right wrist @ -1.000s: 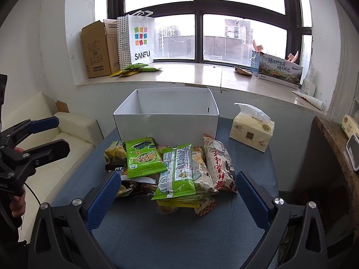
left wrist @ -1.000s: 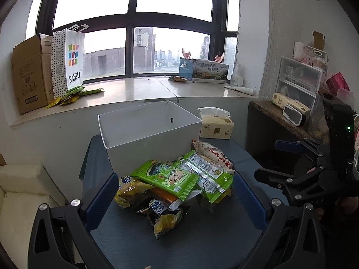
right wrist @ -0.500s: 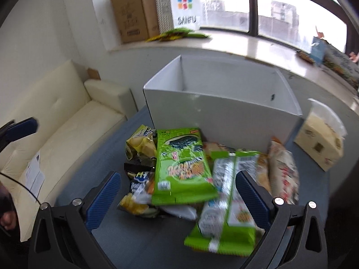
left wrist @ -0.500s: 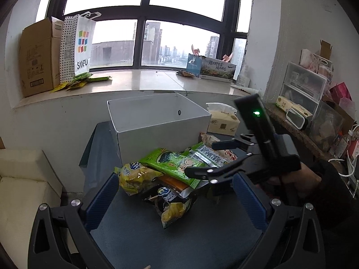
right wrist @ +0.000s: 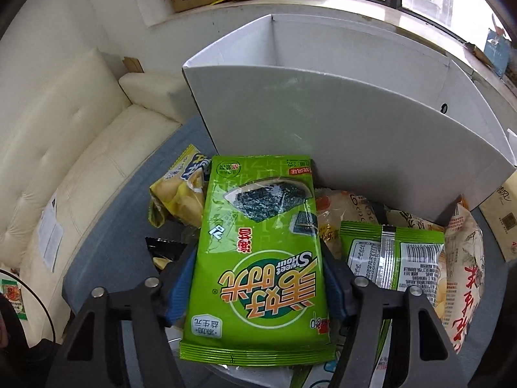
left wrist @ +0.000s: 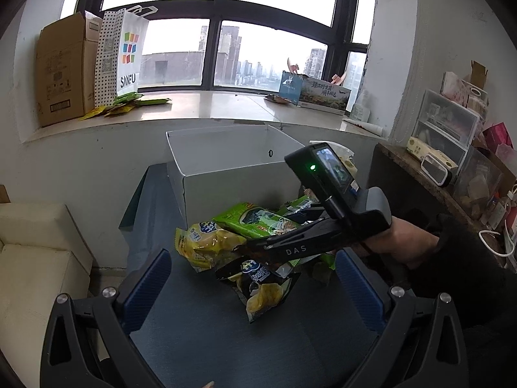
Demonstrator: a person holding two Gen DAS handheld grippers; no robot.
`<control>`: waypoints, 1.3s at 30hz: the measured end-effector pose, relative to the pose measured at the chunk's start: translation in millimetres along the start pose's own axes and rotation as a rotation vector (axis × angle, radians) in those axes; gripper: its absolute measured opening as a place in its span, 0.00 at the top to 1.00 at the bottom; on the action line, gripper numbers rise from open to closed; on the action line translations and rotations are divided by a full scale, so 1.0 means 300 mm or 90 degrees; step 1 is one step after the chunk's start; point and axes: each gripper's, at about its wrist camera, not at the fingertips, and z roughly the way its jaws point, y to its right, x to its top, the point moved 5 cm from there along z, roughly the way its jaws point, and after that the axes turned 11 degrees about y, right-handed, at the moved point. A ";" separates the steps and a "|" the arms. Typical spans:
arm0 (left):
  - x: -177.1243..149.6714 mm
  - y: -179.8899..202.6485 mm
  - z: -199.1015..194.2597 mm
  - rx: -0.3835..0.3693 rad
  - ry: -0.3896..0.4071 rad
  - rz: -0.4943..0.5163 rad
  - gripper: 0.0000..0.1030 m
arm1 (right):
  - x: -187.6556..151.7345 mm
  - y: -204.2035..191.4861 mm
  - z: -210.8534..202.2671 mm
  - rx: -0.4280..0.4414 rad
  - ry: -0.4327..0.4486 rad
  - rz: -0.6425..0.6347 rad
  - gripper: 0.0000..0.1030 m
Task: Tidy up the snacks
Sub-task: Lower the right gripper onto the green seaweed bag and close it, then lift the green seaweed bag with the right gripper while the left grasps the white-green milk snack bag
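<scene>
A pile of snack bags lies on the blue-grey table in front of an open white box (left wrist: 226, 158), which also shows in the right wrist view (right wrist: 339, 123). My right gripper (right wrist: 258, 278) straddles a green seaweed bag (right wrist: 258, 258) on top of the pile, its blue pads at the bag's two sides; the jaws are still apart. From the left wrist view the right gripper (left wrist: 258, 249) reaches into the pile over the green bag (left wrist: 255, 221). My left gripper (left wrist: 252, 291) is open and empty, back from the pile, near a dark chip bag (left wrist: 261, 287).
A yellow chip bag (left wrist: 206, 245) lies left in the pile. A second green bag (right wrist: 394, 258) and a beige-red bag (right wrist: 465, 271) lie to the right. A cream sofa (right wrist: 64, 161) stands left of the table. A tissue box (right wrist: 504, 213) sits right.
My right gripper has swung in and down from the right side onto the pile and now straddles the green seaweed bag. My left gripper has drifted slightly, staying open.
</scene>
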 end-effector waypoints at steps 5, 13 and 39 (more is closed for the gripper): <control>-0.002 -0.007 0.030 0.002 -0.017 -0.018 0.00 | 0.045 0.018 -0.191 0.000 0.088 0.013 0.31; 0.003 0.057 0.179 -0.038 -0.075 -0.072 0.00 | -0.030 0.172 -0.614 -0.150 0.237 0.063 0.30; -0.096 0.287 0.761 0.020 -0.312 -0.099 0.28 | -0.430 0.344 -0.976 -0.244 0.347 0.261 0.30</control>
